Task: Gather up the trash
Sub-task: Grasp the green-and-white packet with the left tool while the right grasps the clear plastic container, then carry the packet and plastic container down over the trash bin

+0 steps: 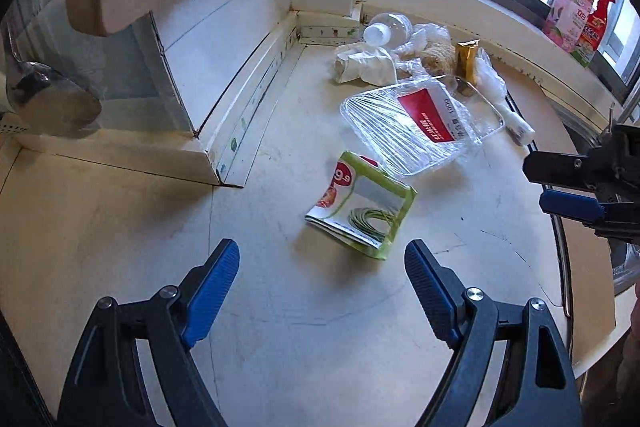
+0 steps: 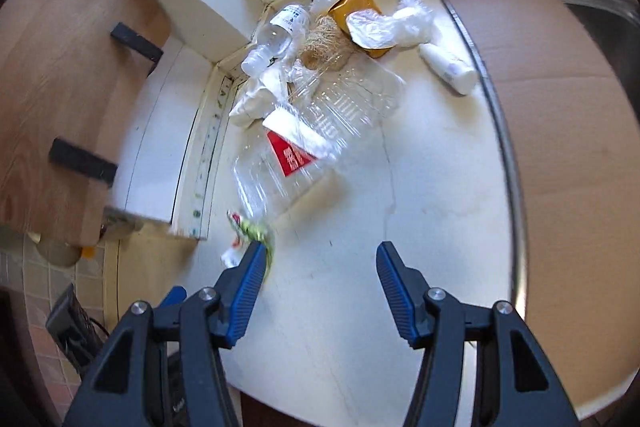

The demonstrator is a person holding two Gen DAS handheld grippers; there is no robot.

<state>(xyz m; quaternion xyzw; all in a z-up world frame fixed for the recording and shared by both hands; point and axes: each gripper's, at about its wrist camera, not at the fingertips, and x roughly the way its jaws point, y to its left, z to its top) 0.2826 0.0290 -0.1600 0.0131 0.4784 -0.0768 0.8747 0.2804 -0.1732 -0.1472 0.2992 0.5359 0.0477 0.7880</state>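
Left gripper [image 1: 322,261] poised over the white bench [image 1: 312,327], fingers [image 1: 214,277] spread wide with nothing between them. Just ahead of its tips, near the middle of the bench: a green folded packet [image 1: 362,209] with a red price sticker, lying partly flat. Beyond that, toward the back corner: a clear plastic tray [image 1: 420,125] with a red-and-white label, tilted and touching the packet's far edge.

Piled in the back corner where the two walls meet: a clear water bottle [image 1: 386,27] on its side, crumpled white paper [image 1: 362,63], a tuft of straw-coloured fibre [image 1: 438,57], a gold wrapper [image 1: 468,61] and crinkled clear plastic film [image 1: 490,77]. Beside the tray's right edge, close to the metal rim at the bench's right side: a small white bottle [image 1: 520,127] lying down.

Right gripper [image 2: 320,269] likewise held above the bench, fingers [image 2: 394,285] apart and gripping nothing; its left tip overlapping the blurred green packet [image 2: 250,233] in the right wrist view, contact impossible to judge. Same gripper visible at the right edge of the left wrist view [image 1: 536,185], well clear of the trash.

On the window ledge behind the bench's right back edge: a pink pump bottle [image 1: 568,13] and a red spray bottle [image 1: 598,19], side by side. Along the right side past the metal rim: a sheet of brown cardboard [image 2: 560,147].
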